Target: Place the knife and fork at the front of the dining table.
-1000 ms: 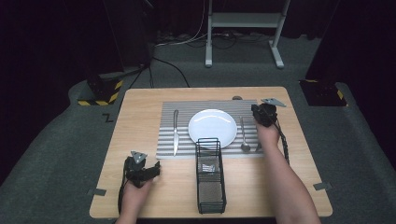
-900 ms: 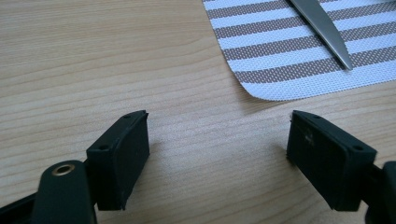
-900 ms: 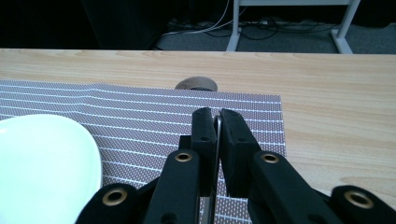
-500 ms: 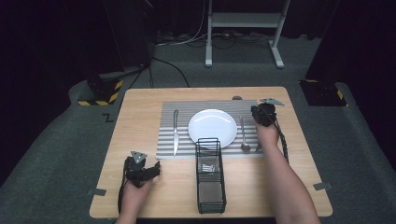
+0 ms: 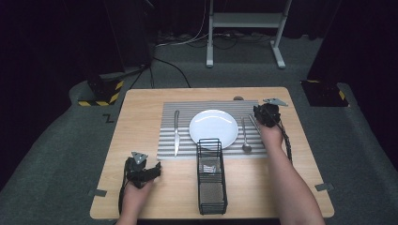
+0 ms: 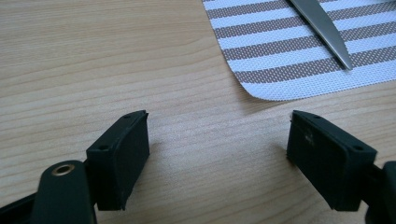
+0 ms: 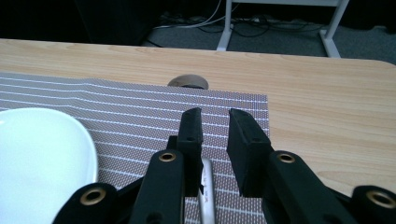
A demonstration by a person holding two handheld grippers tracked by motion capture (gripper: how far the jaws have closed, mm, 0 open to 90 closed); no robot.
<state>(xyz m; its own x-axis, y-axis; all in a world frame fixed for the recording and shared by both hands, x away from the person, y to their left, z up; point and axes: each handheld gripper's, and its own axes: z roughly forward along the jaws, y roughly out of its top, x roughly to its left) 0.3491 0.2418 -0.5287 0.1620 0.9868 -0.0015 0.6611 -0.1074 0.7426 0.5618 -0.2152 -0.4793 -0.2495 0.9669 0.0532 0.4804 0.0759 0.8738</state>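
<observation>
Opening just now, the right gripper (image 7: 212,116) jaws straddle the fork handle (image 7: 206,186).

Light is falling from above onto the table (image 5: 141,112), leaving the room behind it sitting in near darkness, with only a pale stand and some cables showing. The white plate (image 5: 213,129) is glowing almost blown out and giving a soft sheen in the right gripper view. Shadows are staying short and soft, pooling under the basket (image 5: 211,176) and beneath the jaws in the left gripper view. Close parts are blurring: both gripper views are rendering their own jaws slightly soft, while the mat (image 6: 299,51) weave is staying crisp. The high view is looking grainy and low in detail.
</observation>
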